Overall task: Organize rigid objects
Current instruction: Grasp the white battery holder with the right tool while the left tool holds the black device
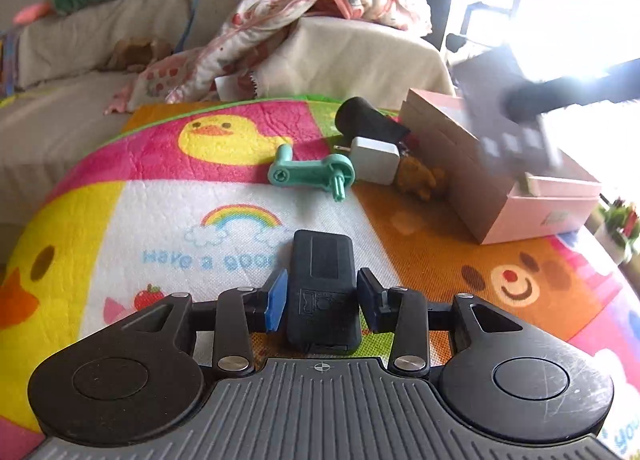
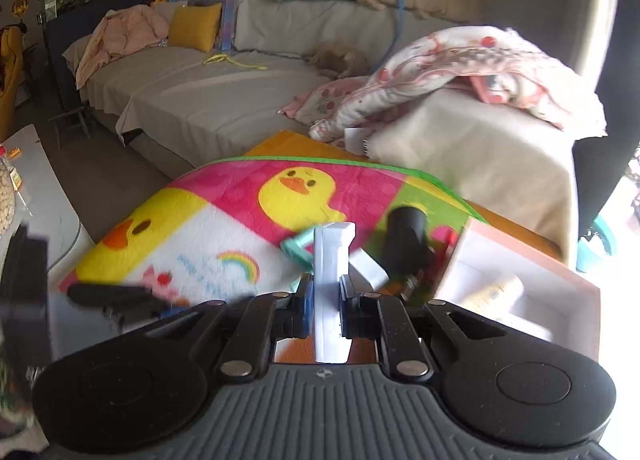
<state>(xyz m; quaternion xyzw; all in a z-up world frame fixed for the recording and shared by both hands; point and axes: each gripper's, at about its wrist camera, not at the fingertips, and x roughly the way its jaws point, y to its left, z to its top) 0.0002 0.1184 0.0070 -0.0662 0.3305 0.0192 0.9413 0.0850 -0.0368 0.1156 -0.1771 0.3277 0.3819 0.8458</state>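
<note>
Only right view shows right claw (image 2: 325, 302) gripping white block (image 2: 333, 260).

Mat (image 1: 132, 216): pink, yellow, white, orange patches, duck, rainbow and bear prints, green edge. Crank (image 1: 310, 172) mint green. Charger (image 1: 376, 160) white. Box (image 1: 532, 212) pink. Case (image 1: 322, 288) black. Blanket (image 1: 304, 8) white with red print. Pads (image 1: 277, 300) blue.

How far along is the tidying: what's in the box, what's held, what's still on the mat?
Done: one pale item, too blurred to identify, already lies in the pink box. In hand: the left tool grips a black case, and the right tool is shut on a white block. Left on the mat: the green crank, white charger, black cylinder and brown toy.
</note>
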